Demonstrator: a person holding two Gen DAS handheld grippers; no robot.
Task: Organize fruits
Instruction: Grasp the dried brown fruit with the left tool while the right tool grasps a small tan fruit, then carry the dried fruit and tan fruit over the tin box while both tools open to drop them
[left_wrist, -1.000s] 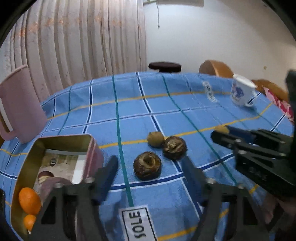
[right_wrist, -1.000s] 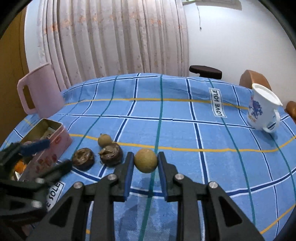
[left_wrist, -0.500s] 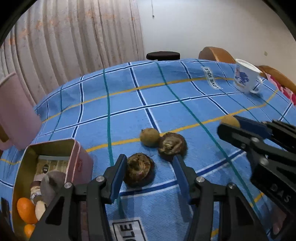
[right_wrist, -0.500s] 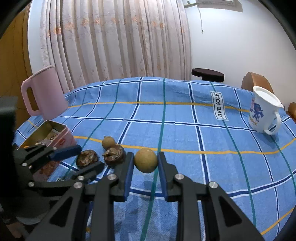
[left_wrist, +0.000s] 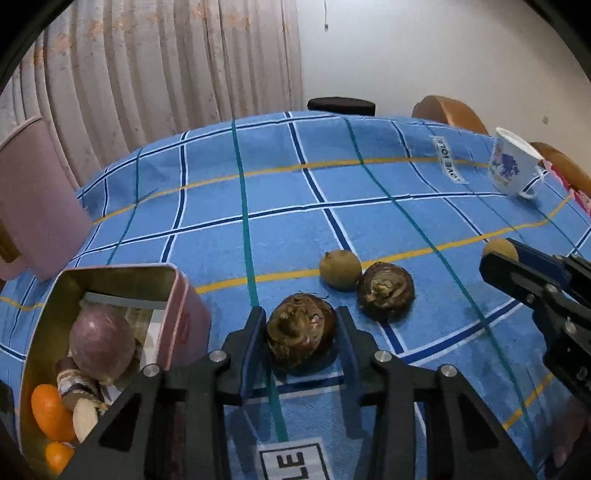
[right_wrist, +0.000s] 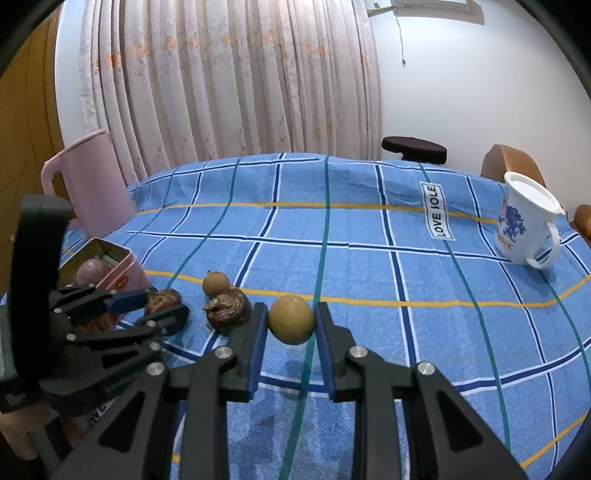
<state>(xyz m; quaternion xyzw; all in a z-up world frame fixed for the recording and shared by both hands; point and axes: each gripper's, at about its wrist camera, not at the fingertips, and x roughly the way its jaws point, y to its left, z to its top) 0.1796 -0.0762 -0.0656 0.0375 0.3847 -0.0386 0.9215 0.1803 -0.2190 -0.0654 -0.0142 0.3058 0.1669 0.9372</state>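
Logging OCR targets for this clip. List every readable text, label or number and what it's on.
"LOVE SOLE" on the white cloth label sewn to the blue checked tablecloth.
"LE", cut off by the left claw, on a second white label near the front edge.
White mug: blue print with orange letters, too blurred to read.
Pink tin: red mark on its side, unreadable.
Embossed letters on the left claw's body, too dark to read.

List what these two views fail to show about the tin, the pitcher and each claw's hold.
- Tin: left view, bottom corner cut by the frame edge; right view, left claw covers most of it.
- Pitcher: left view, cropped by the edge.
- Brown bulb: its sides are behind the left claw's fingers, contact unclear.
- Round fruit: its underside is hidden in the right claw.
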